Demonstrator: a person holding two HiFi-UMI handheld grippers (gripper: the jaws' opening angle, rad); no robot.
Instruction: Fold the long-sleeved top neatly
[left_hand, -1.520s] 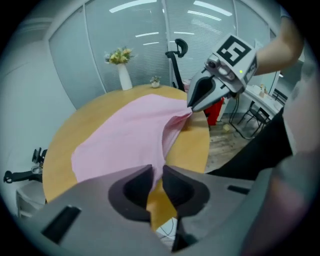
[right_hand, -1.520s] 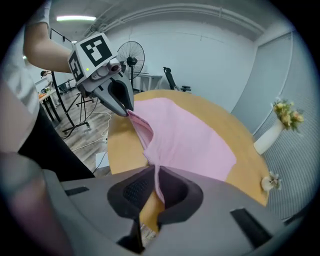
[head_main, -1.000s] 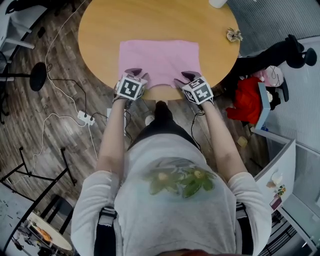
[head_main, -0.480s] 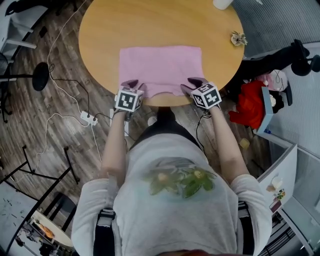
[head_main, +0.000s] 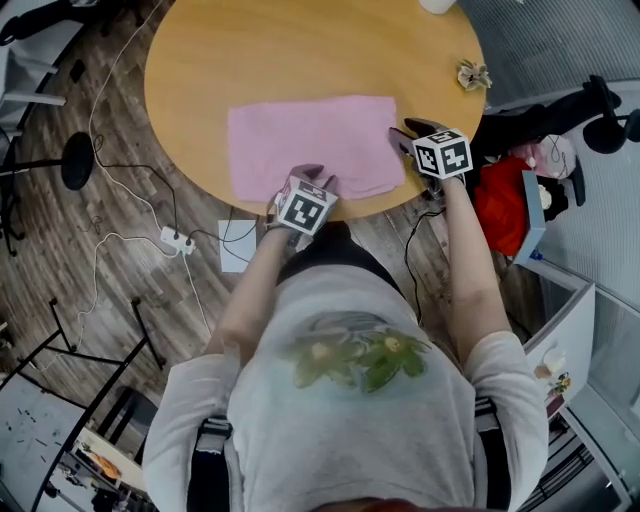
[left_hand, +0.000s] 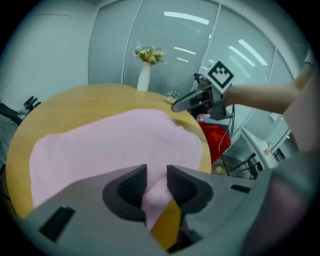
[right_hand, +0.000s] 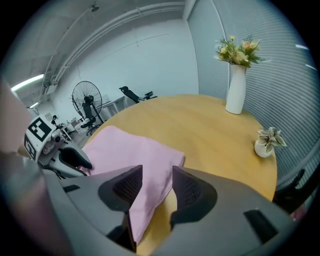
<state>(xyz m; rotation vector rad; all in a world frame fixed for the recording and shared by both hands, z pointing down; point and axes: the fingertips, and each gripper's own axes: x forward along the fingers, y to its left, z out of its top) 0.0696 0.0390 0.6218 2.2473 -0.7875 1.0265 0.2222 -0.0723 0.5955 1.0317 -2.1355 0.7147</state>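
Nearest, at the lower rim of the round wooden surface (head_main: 300, 45) in the head view, the left claw (head_main: 312, 180) is clamped on the near hem of the pink long-sleeved top (head_main: 310, 135), with a pinch of cloth bunched between its pads. Past it, the top lies flat as a folded rectangle across the middle of the frame. At the top's right edge sits the right claw (head_main: 403, 137), jaws apart. The cloth's edge lies between them against one pad, and bare wood shows beside the other. Farther off, toward the surface's far rim, stand a white vase (right_hand: 236, 90) of flowers and a small ornament (right_hand: 267, 141).
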